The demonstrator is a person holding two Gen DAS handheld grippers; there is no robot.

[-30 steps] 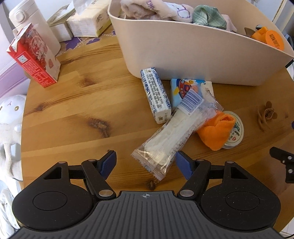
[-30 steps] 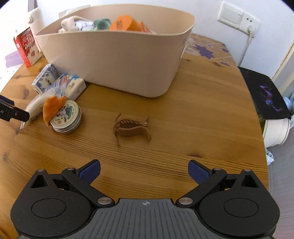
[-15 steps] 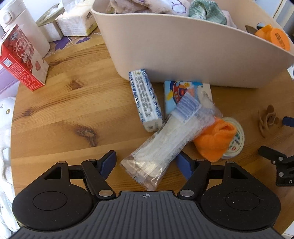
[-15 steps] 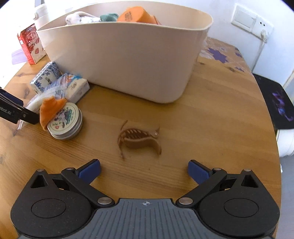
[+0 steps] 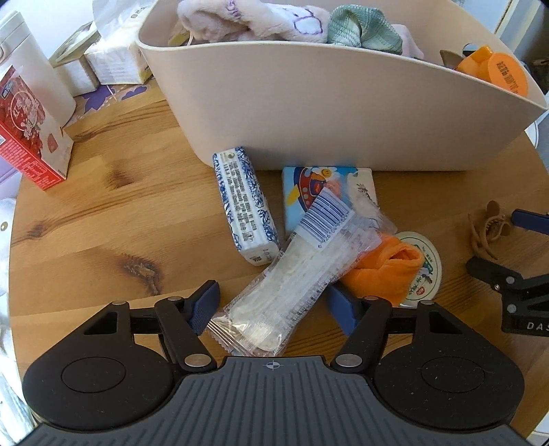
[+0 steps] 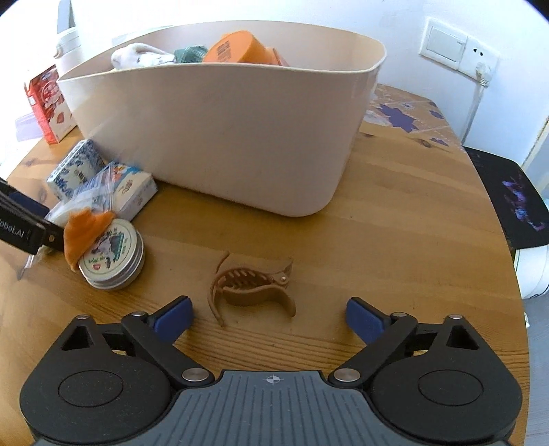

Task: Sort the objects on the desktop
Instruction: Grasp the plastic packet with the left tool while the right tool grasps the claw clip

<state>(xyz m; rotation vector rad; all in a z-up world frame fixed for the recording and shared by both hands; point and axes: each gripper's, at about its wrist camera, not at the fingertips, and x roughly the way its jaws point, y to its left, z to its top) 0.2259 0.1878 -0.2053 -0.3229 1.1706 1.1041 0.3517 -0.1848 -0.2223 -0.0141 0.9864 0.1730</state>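
- Left wrist view: a beige tub (image 5: 343, 113) stands on the round wooden table (image 5: 103, 212), holding a pale plush toy (image 5: 247, 17), a green checked cloth (image 5: 363, 31) and an orange-lidded jar (image 5: 504, 70).
- Just in front of the tub lie a blue-and-white tissue pack (image 5: 243, 209), a cartoon-printed pack (image 5: 329, 192) and a clear plastic packet (image 5: 295, 278) resting across both the cartoon pack and an orange cloth (image 5: 384, 271), which drapes over a round tin (image 5: 423, 271).
- The left gripper (image 5: 274, 303) straddles the near end of the clear packet; its jaws have just been closing, but the blue pads still stand clear of the wrapper.
- Right wrist view: the right gripper (image 6: 271, 317) hangs spread over a brown hair claw (image 6: 252, 288) lying alone on the bare wood; its jaws have just been narrowing, with the claw between the fingers but untouched.
- At the table's far left stand a red carton (image 5: 27, 137), a white canister (image 5: 31, 72) and tissue boxes (image 5: 116, 58).
- A wall socket (image 6: 459, 51) is fixed to the white wall behind the table.
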